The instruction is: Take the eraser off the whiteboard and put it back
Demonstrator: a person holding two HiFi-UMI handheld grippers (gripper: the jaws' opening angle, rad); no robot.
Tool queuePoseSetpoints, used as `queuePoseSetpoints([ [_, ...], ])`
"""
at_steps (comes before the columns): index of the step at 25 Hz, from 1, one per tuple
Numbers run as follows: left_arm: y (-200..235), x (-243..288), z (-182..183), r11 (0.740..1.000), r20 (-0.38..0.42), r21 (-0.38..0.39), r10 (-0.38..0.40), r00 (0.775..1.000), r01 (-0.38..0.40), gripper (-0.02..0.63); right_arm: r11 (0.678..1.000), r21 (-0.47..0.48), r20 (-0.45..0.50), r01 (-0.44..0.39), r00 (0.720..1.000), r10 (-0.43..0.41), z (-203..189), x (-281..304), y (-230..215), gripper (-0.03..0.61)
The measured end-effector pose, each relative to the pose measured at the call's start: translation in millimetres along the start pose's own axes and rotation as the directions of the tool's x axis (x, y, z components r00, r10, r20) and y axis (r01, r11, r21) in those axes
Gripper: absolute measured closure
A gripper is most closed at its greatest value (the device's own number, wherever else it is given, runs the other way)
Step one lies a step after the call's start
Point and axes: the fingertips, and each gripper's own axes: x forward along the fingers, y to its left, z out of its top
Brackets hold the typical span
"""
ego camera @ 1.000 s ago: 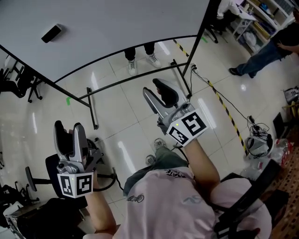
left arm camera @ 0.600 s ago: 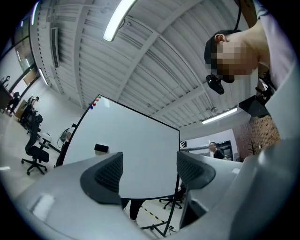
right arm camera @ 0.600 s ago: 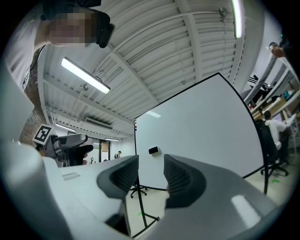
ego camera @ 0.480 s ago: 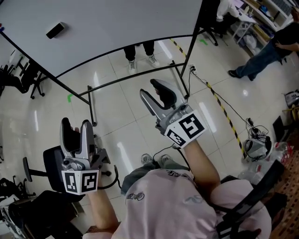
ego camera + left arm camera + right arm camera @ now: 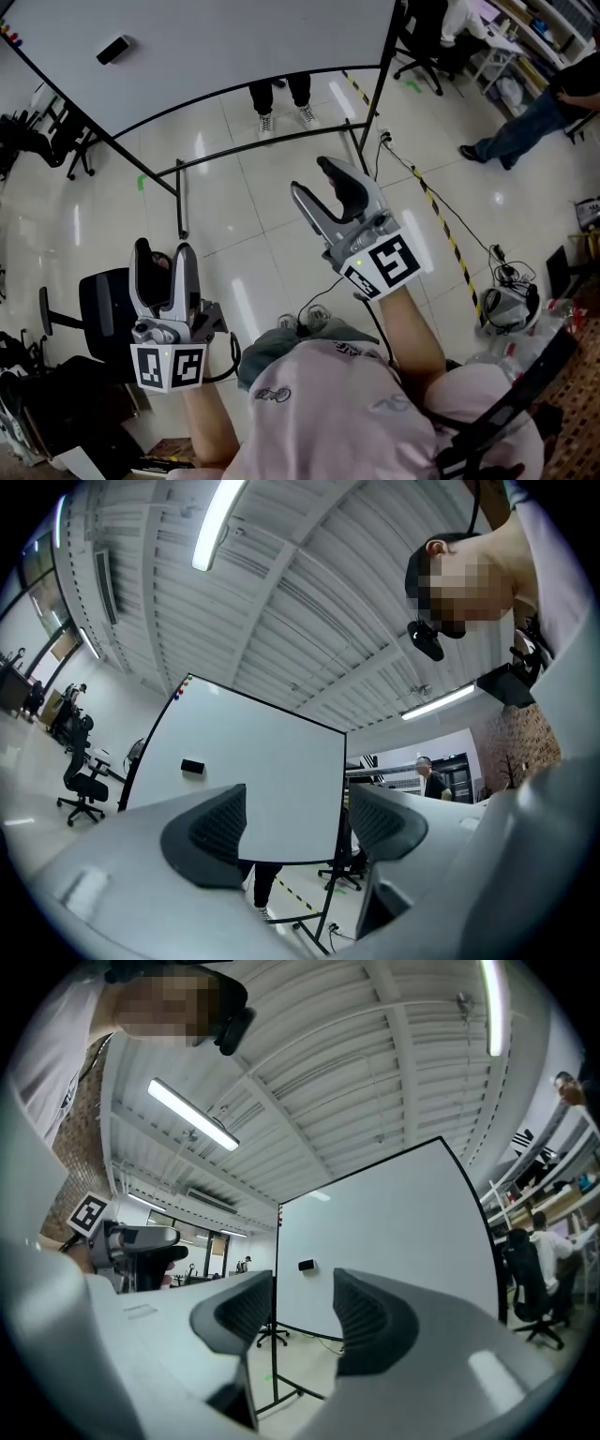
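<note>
Right gripper (image 5: 316,180) gapes empty, well apart from eraser (image 5: 113,49) on whiteboard (image 5: 234,37) above stand (image 5: 281,142).

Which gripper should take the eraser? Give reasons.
Probably right: the right gripper is open, the distant eraser framed between its jaws. The left gripper, empty, jaws just closing partway, sees it left of its gap.

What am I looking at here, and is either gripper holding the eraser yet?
No robot arm here: a person holds a two-fingered gripper in each hand. The downward picture comes from a camera on the person's head; the other two ride on the grippers, looking along their fingers. Ahead stands a whiteboard with the black eraser stuck on it, some way off. The left gripper and right gripper are both open and empty; the left one's fingers have just been closing partway, with nothing between them.
</note>
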Motion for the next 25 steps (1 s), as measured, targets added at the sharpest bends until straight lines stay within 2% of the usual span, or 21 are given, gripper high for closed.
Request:
queuePoseSetpoints([
  [5, -3, -6, 10, 1.0, -0.001, 0.022, 0.018, 1.0, -0.018, 0.278, 1.0, -0.014, 0.034, 0.02, 0.999, -0.019, 21, -13, -4, 0.376],
  [15, -20, -23, 7, 0.999, -0.03, 0.048, 0.006, 1.0, -0.005, 0.278, 0.999, -0.018, 0.018, 0.041, 0.999, -0.041, 20, -40, 2, 0.359],
  [20, -10, -33, 9, 0.999, -0.02, 0.024, 0.039, 0.999, -0.039, 0.278, 0.998, 0.021, 0.061, 0.059, 0.996, -0.06, 26, -45, 3, 0.359],
  [25, 1, -36, 14, 0.999, -0.009, 0.024, 0.047, 0.999, -0.047, 0.278, 0.998, 0.007, 0.057, 0.054, 0.997, -0.055, 27, -39, 6, 0.353],
])
